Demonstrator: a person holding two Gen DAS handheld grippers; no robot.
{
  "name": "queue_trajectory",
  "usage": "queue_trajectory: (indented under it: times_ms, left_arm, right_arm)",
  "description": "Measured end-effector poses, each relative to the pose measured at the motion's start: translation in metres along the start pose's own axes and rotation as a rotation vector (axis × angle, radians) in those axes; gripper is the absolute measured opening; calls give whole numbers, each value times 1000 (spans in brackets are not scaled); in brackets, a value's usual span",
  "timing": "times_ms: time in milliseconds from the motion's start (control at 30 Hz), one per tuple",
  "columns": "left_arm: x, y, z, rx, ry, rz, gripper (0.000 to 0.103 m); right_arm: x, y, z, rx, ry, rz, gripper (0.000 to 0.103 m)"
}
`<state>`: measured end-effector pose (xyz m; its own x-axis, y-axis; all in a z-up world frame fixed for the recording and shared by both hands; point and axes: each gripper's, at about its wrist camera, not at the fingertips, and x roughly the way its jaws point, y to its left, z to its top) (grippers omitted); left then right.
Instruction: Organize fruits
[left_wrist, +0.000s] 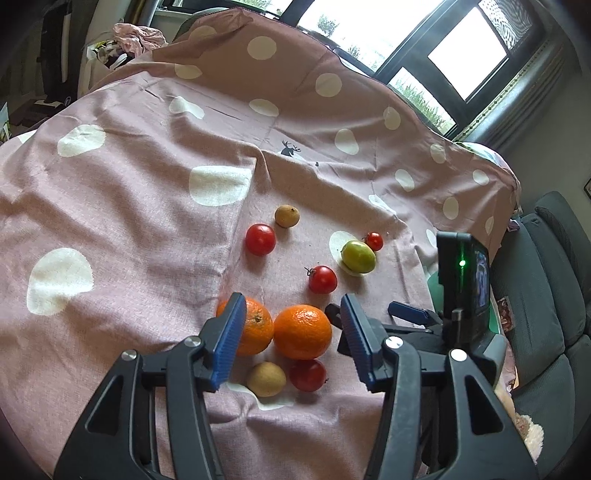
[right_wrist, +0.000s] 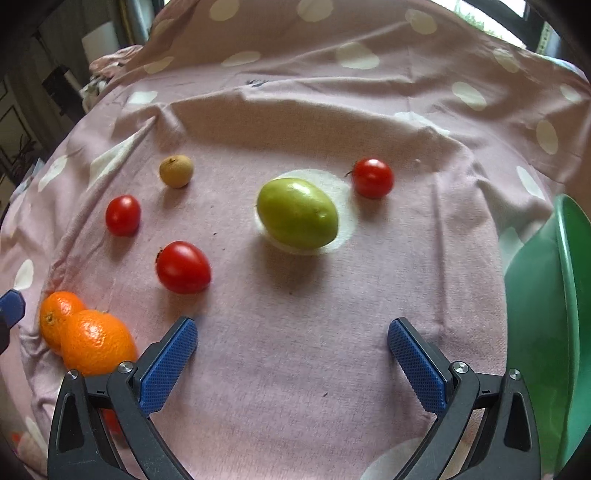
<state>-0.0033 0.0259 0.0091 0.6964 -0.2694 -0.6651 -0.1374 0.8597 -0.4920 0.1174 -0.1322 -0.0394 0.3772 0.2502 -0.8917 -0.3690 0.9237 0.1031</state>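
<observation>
Fruit lies on a pink spotted cloth. My left gripper is open over two oranges that touch each other; the left one is partly hidden by a blue pad, and neither pad presses on fruit. A brown longan and a red tomato lie just below them. My right gripper is open above bare cloth, short of a green oval fruit. Three tomatoes and another longan lie around it. The oranges show at lower left.
A green bowl stands at the cloth's right edge, beside my right gripper. A grey sofa lies beyond that edge. The cloth rises over a hump at the back, below windows. Clothes are piled at far left.
</observation>
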Motion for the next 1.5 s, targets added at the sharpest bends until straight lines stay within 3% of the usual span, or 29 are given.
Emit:
queue_trajectory:
  times_ms: [133, 267, 400, 433, 533, 600, 633, 667, 733, 833, 1133, 1300, 1500]
  left_arm:
    - [-5, 4, 3, 0, -11, 5, 53]
    - [-5, 5, 4, 2, -11, 5, 53]
    - [-4, 4, 4, 3, -5, -3, 53]
    - [-3, 3, 5, 7, -4, -3, 53]
    - [-1, 1, 4, 10, 1, -7, 53]
    - [0, -2, 3, 15, 8, -15, 53]
    - [1, -4, 2, 22, 12, -18, 53]
    - [2, -6, 1, 31, 15, -20, 53]
    - [4, -12, -1, 53, 21, -18, 53]
    - [9, -20, -6, 80, 37, -20, 53]
    - [30, -58, -28, 210, 112, -50, 51]
    - [49, -73, -43, 258, 169, -63, 51]
    - [71, -86, -49, 269, 230, -103, 43]
  right_arm:
    - [-15, -11, 10, 94, -22, 78, 103]
    - [-36, -21, 30, 145, -91, -27, 103]
    - [-22, -29, 53, 192, -59, 105, 101]
    - [-17, -28, 57, 193, -53, 116, 96]
    - [-3, -23, 61, 198, -17, 78, 70]
    - [7, -22, 59, 202, 19, 54, 60]
    - [11, -22, 56, 198, 27, 67, 49]
    - [12, -21, 54, 194, 27, 82, 47]
    - [8, -19, 47, 172, 6, 64, 47]
    - [-1, -27, 32, 200, 1, 112, 47]
    - [-41, -65, -35, 314, -6, 320, 47]
    - [-30, -69, -37, 352, 10, 352, 47]
    - [-26, -66, -34, 365, 24, 426, 47]
